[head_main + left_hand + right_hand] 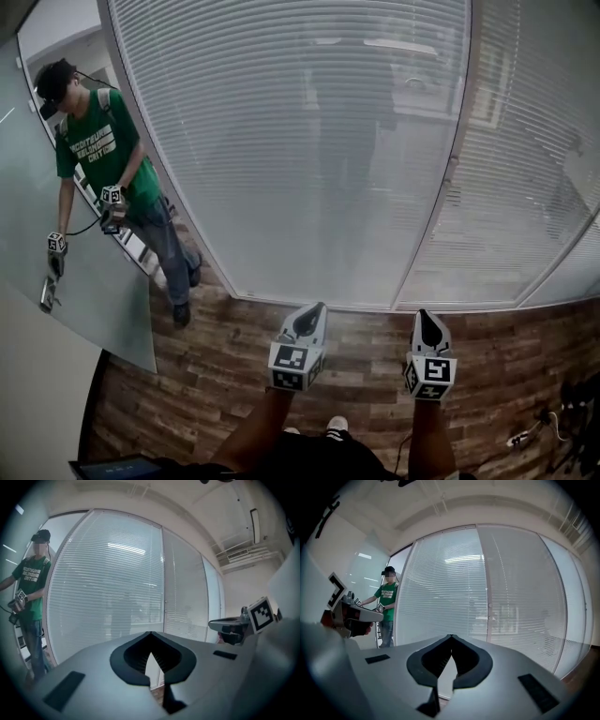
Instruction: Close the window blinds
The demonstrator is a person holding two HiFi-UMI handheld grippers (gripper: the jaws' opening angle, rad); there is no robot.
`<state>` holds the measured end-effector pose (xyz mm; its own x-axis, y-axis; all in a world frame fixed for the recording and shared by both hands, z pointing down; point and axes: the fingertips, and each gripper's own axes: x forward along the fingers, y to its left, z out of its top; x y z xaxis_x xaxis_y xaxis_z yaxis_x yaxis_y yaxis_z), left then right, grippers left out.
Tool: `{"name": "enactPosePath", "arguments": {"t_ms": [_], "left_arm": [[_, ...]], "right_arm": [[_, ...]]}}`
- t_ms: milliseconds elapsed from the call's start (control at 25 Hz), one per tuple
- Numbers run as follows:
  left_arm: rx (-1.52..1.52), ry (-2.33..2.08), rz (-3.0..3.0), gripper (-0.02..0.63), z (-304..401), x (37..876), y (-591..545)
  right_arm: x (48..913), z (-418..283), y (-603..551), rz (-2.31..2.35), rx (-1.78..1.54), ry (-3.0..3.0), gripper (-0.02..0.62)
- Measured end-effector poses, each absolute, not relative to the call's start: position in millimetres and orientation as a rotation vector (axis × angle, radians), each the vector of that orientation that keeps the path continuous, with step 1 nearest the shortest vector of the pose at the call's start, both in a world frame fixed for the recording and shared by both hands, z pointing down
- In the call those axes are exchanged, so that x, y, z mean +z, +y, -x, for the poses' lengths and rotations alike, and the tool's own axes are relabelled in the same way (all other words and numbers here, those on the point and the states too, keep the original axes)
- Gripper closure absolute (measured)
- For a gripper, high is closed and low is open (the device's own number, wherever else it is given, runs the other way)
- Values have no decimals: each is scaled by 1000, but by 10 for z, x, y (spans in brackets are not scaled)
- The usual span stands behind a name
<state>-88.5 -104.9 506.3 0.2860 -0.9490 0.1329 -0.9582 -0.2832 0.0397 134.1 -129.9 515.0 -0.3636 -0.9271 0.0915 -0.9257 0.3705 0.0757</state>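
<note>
My left claw (151, 633) is pinched together, tips touching, with nothing in it. My right claw (451, 637) is the same, closed tight and empty. From my head I see the 2 claws side by side, well apart from each other, both pointing flat at the window. My 2 bare forearms (258, 431) reach out straight in front of me. The marker cube on each claw faces up at me.

The window blinds (309, 141) are just ahead of the claw tips, near but not touching. They are white, with lots of thin flat slats, and they sit in a curved glass wall. They hang all the way down to the bottom rail. Thin posts (457, 159) split the wall into panes, and each pane I can see is covered. Ceiling lights shine back off them.

Under the claws is a brown wooden floor (356, 375). To my left stands another person (112, 159) in a green T-shirt and dark cap, holding 2 claws too.
</note>
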Motion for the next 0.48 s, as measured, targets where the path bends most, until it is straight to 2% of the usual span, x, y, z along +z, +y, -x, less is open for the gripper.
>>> {"name": "enactPosePath", "arguments": {"t_ms": [480], "left_arm": [[157,-1788,-2422,611,1489,5160,-397]], "right_arm": [[5089,-360,-578,-1644,17,-2557,592]]}}
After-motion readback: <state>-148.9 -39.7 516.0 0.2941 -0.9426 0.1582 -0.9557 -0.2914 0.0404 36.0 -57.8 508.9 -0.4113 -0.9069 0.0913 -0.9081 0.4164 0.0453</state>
